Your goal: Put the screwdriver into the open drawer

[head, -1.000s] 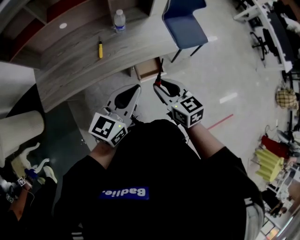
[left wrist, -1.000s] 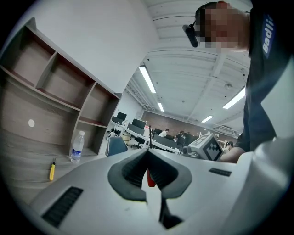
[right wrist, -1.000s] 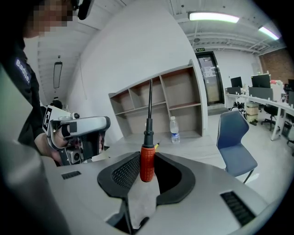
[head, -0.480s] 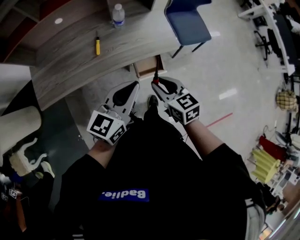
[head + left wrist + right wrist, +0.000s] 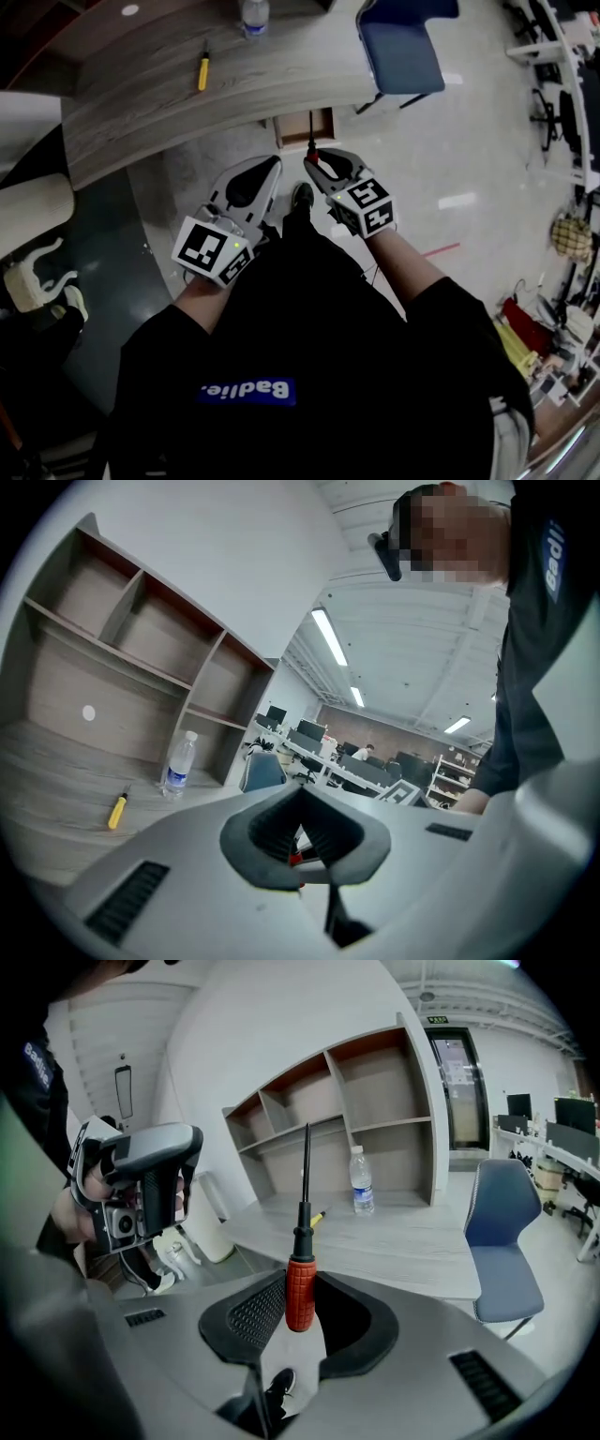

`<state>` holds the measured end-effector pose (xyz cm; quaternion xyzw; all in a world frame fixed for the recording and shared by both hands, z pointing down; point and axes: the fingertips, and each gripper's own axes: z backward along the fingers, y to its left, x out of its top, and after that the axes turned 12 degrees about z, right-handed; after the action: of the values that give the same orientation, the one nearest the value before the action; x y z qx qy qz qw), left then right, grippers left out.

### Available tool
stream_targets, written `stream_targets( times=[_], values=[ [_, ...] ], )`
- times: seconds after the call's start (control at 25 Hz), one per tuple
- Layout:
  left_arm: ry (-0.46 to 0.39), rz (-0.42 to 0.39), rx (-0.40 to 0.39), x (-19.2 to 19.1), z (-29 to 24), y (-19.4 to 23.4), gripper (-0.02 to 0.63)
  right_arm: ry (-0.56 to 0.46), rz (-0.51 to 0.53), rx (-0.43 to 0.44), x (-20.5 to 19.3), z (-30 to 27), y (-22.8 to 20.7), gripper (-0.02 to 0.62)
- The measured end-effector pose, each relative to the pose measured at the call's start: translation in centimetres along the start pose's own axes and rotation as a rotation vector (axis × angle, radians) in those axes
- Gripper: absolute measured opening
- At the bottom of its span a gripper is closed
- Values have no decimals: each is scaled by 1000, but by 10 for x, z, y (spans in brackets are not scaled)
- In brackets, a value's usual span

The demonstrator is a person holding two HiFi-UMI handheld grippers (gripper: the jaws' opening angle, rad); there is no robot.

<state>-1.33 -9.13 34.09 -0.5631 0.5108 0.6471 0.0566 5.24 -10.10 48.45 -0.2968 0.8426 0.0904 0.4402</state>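
Note:
My right gripper [image 5: 316,163] [image 5: 301,1288] is shut on the red handle of a screwdriver [image 5: 311,148] [image 5: 300,1290]. Its thin black shaft sticks out past the jaws and, in the head view, lies over the open wooden drawer [image 5: 298,129] under the desk's edge. In the right gripper view the drawer is hidden. My left gripper [image 5: 274,164] [image 5: 302,793] hangs beside it to the left, jaws together with nothing between them. A second, yellow-handled screwdriver [image 5: 202,72] [image 5: 116,811] [image 5: 320,1214] lies on the desk top.
A curved wooden desk [image 5: 141,108] with shelves behind it carries a water bottle [image 5: 254,13] [image 5: 361,1181]. A blue chair [image 5: 403,47] [image 5: 504,1241] stands right of the drawer. My shoe [image 5: 302,195] is on the floor just below the grippers.
Both grippers have sunk toward the floor, the right one more. The screwdriver's shaft, earlier beside the drawer's right edge, now lies over the drawer.

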Motion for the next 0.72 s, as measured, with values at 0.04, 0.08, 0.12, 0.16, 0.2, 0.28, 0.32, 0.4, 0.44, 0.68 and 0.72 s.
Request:
stream_targets(
  times=[0.04, 0.08, 0.12, 0.16, 0.2, 0.28, 0.32, 0.4, 0.44, 0.68, 0.72],
  values=[
    [-5, 1, 8, 0, -2, 2, 2, 8, 13, 9, -3, -4, -2, 118],
    [-10, 4, 17, -1, -4, 4, 2, 18, 26, 17, -8, -9, -5, 117],
    [-15, 6, 25, -2, -5, 6, 2, 28, 39, 22, -13, -14, -8, 118],
    [-21, 9, 32, -2, -7, 8, 2, 40, 51, 25, -19, -19, -12, 117],
    [-27, 11, 38, -2, -8, 9, 2, 52, 63, 25, -26, -23, -15, 117],
    [-36, 15, 48, -3, -9, 10, 2, 77, 82, 26, -39, -32, -20, 117],
    [-39, 17, 52, -3, -10, 10, 2, 90, 91, 28, -45, -35, -23, 117],
    [-41, 20, 59, -5, -12, 9, 2, 117, 113, 33, -57, -41, -28, 117],
    [-42, 23, 63, -7, -13, 9, 2, 131, 126, 35, -63, -43, -30, 117],
    [-47, 43, 95, -22, -9, 21, 2, 211, 217, 13, -100, -65, -43, 117],
    [-47, 47, 100, -25, -8, 24, 2, 225, 231, 10, -106, -69, -45, 117]
  ],
)
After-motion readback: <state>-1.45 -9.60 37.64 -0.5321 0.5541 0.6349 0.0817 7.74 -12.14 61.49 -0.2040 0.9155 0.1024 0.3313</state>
